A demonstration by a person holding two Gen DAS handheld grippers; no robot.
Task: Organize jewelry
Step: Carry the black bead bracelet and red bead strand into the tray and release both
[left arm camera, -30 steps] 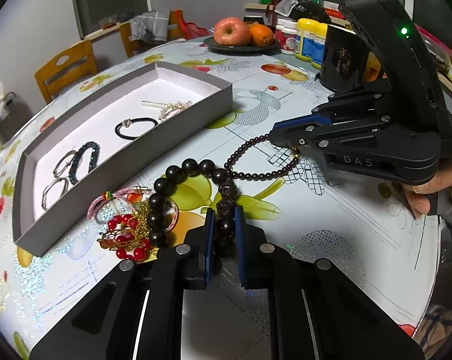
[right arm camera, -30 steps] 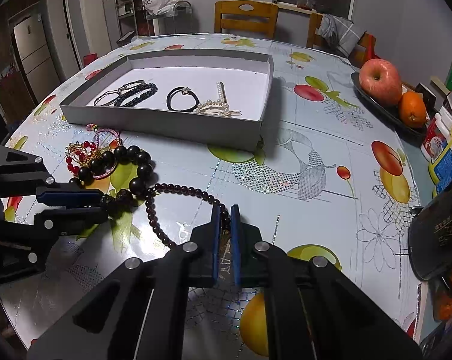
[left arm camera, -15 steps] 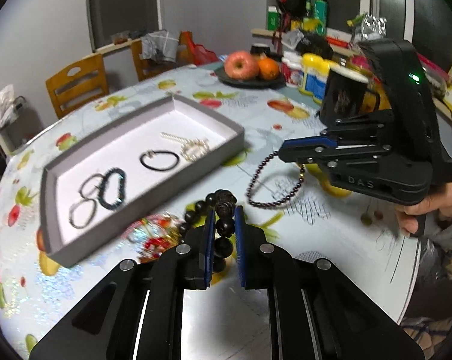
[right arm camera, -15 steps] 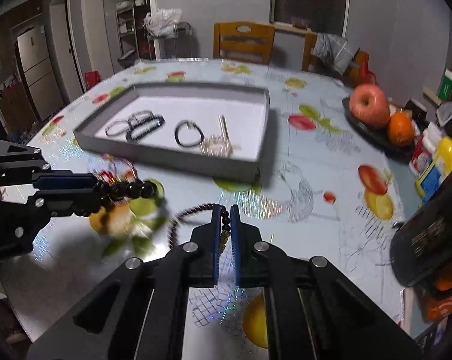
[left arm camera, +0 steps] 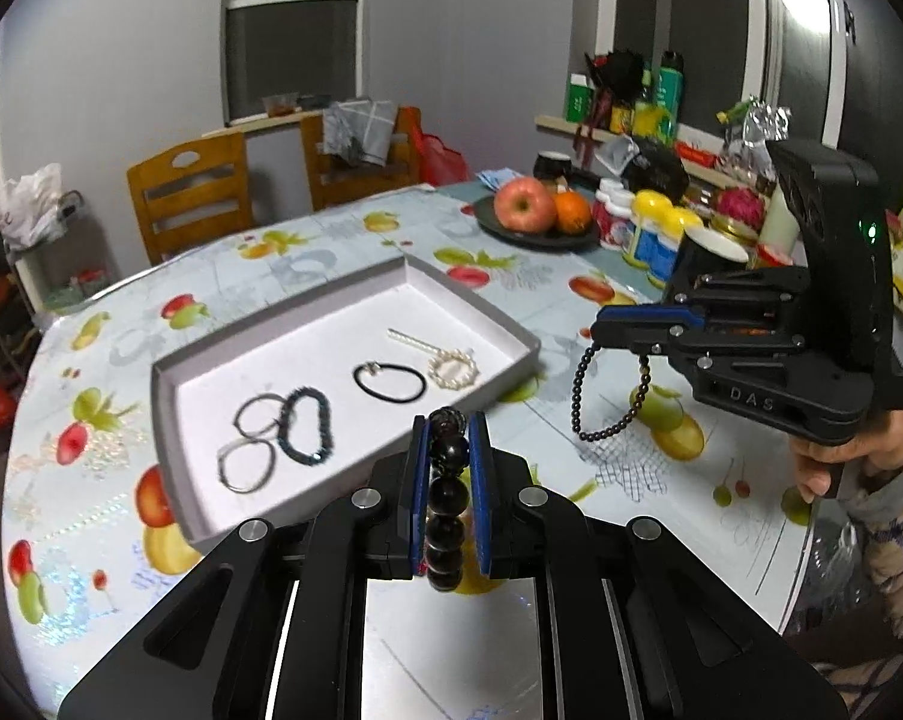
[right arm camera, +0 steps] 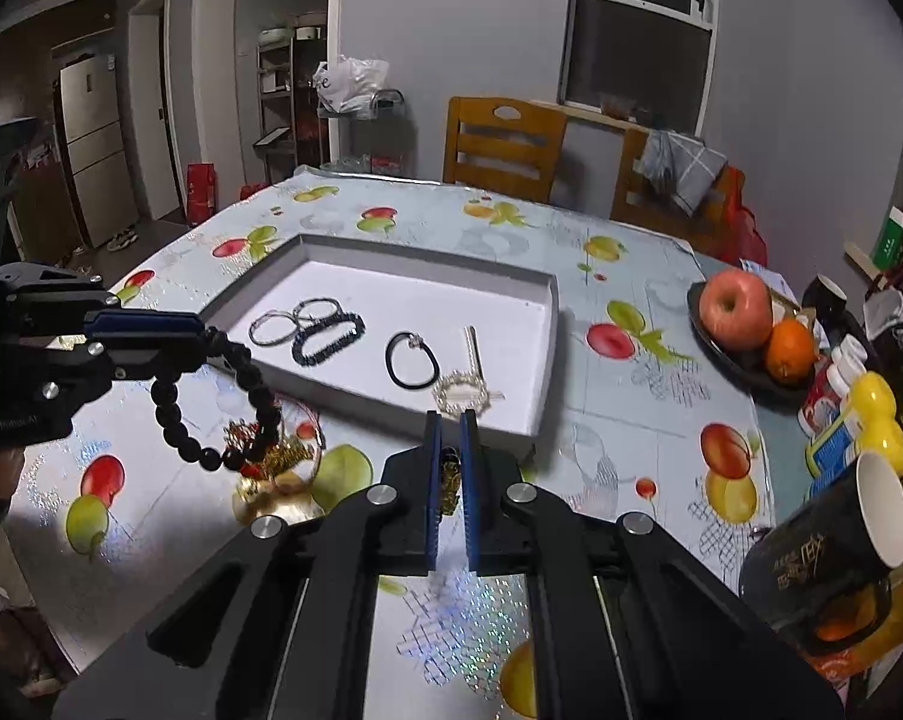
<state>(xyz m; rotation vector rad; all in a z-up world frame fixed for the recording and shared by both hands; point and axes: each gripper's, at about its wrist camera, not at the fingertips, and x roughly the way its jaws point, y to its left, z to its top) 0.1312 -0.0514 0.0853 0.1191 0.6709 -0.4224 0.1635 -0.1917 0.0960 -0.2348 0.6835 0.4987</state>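
Note:
My left gripper [left arm camera: 448, 426] is shut on a large dark bead bracelet [left arm camera: 447, 498] and holds it in the air; the bracelet hangs as a loop in the right wrist view [right arm camera: 211, 408]. My right gripper [right arm camera: 449, 420] is shut on a thin small-bead bracelet [left arm camera: 607, 396], which dangles above the table. A grey tray [left arm camera: 169, 420] with a white floor holds silver rings [left arm camera: 250, 444], a dark braided band [left arm camera: 307, 426], a black hair tie [left arm camera: 389, 382] and a pearl piece [left arm camera: 453, 367]. Red and gold jewelry [right arm camera: 271, 450] lies on the table before the tray.
A fruit plate [right arm camera: 745, 324] with an apple and an orange sits at the right. Jars [right arm camera: 859, 414] and a black mug [right arm camera: 835, 546] crowd the right edge. Wooden chairs [right arm camera: 502, 144] stand behind the fruit-print table [right arm camera: 631, 396].
Both grippers have risen from the table, each lifting its bracelet. The beads that lay on the cloth now hang in the air, and the tray sits lower and farther in view.

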